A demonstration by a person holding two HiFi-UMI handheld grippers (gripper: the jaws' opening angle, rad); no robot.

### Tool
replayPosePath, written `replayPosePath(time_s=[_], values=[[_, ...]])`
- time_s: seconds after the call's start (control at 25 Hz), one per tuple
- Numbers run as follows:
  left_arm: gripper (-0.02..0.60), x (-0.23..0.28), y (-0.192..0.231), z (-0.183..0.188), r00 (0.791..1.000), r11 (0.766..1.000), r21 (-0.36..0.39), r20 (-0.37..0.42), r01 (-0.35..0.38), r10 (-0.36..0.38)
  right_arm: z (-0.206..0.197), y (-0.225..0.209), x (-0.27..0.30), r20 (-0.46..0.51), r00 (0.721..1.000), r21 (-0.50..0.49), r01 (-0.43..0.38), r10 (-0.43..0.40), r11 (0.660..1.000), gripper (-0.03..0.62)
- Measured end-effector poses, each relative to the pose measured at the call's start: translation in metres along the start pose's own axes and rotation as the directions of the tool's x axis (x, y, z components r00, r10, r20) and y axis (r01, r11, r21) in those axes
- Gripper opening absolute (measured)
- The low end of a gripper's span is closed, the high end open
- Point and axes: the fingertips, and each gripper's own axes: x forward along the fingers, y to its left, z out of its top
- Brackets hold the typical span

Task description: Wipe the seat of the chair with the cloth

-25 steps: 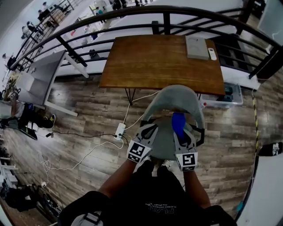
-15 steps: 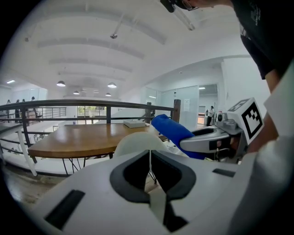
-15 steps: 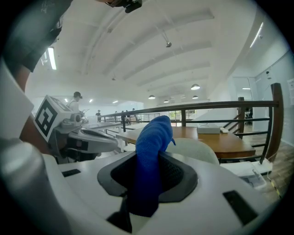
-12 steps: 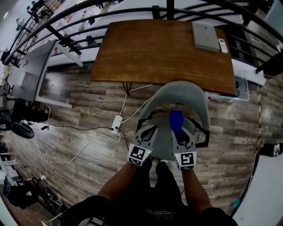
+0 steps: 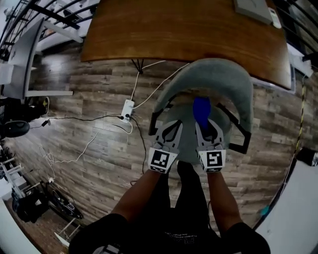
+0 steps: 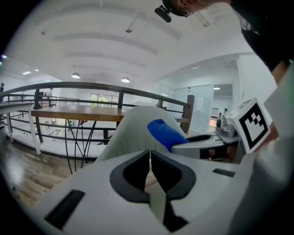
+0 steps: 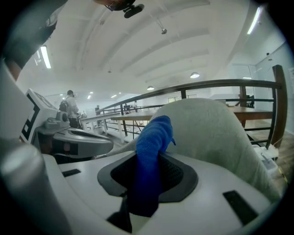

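The chair's grey curved backrest wraps round its grey seat in the head view. My right gripper hangs over the seat, shut on a blue cloth that sticks out past its jaws toward the backrest. In the right gripper view the cloth is pinched between the dark pads, with the backrest right behind it. My left gripper is beside the right one over the seat's left half. Its jaws are shut with nothing between them.
A wooden table stands beyond the chair, with a grey flat device on its far right corner. Black armrests flank the seat. A white power strip and cables lie on the wood floor to the left. The person's legs stand just behind the chair.
The head view has tipped down and come nearer the chair, so the table slid toward the top edge. Both grippers keep their places over the seat, and the cloth stays in the right one.
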Motion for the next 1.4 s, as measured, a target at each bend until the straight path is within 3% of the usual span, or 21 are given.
replayPosePath(time_s=[0.44, 0.72, 0.96, 1.4], values=[[0.017, 0.008, 0.017, -0.113, 0.995, 0.998, -0.052, -0.099, -0.038, 0.033, -0.081, 0.018, 0.062, -0.056, 0.998, 0.025, -0.028, 0.03, 0.999, 0.114], [0.011, 0.007, 0.02, -0.152, 0.99, 0.999, -0.03, -0.136, -0.031, 0.026, -0.122, 0.04, 0.091, -0.111, 0.992, 0.013, -0.06, 0.061, 0.998, 0.114], [0.011, 0.0, 0.019, -0.183, 0.987, 0.998, -0.069, -0.161, 0.009, -0.02, -0.154, 0.061, 0.119, -0.159, 0.982, 0.015, -0.097, 0.098, 0.995, 0.114], [0.011, -0.017, 0.023, -0.223, 0.975, 0.996, -0.09, -0.222, 0.009, -0.029, -0.215, 0.081, 0.153, -0.373, 0.921, 0.042, -0.107, 0.115, 0.993, 0.114]])
